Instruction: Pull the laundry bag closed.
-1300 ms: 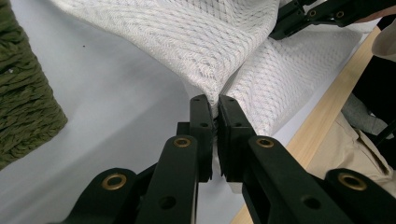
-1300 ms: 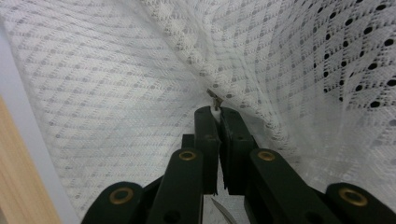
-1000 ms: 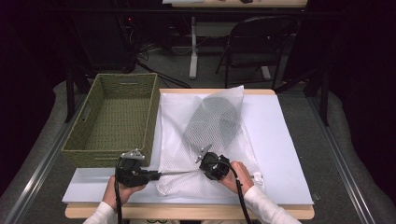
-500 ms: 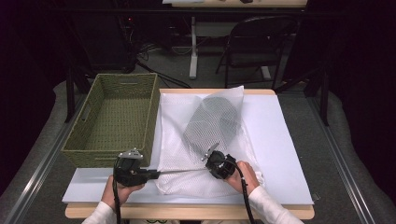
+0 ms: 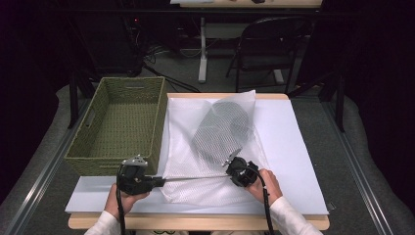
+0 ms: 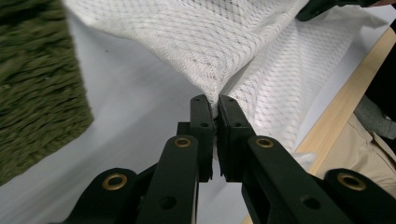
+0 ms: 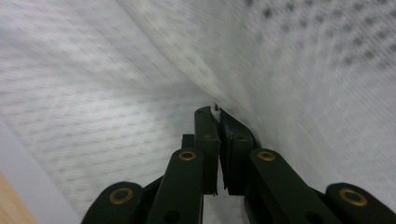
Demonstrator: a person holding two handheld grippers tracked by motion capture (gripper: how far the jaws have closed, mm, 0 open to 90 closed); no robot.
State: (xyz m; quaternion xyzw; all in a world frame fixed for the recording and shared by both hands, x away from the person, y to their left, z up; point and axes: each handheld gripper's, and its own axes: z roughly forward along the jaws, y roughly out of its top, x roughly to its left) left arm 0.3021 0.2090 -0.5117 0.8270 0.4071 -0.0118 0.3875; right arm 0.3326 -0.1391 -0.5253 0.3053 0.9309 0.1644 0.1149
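A white mesh bag (image 5: 210,147) lies on the white table cover, with a dark rounded thing (image 5: 220,132) showing through the mesh inside it. My left gripper (image 5: 159,181) is shut on the bag's near left corner, and the mesh (image 6: 224,51) bunches into a fold right at its tips (image 6: 212,100). My right gripper (image 5: 229,164) is shut on the bag's edge farther right, with mesh (image 7: 116,84) stretched close on both sides of its jaws (image 7: 214,109). The edge between the two grippers is pulled taut into a straight line.
A green woven basket (image 5: 122,122) stands open at the table's left, close beside the left gripper. The white cover (image 5: 288,147) reaches to the wooden front edge (image 5: 195,223). A folding chair (image 5: 271,44) and a desk leg stand beyond the table.
My right gripper has moved to the right with the bag's edge, stretching the edge tighter between the grippers. The left gripper has stayed put.
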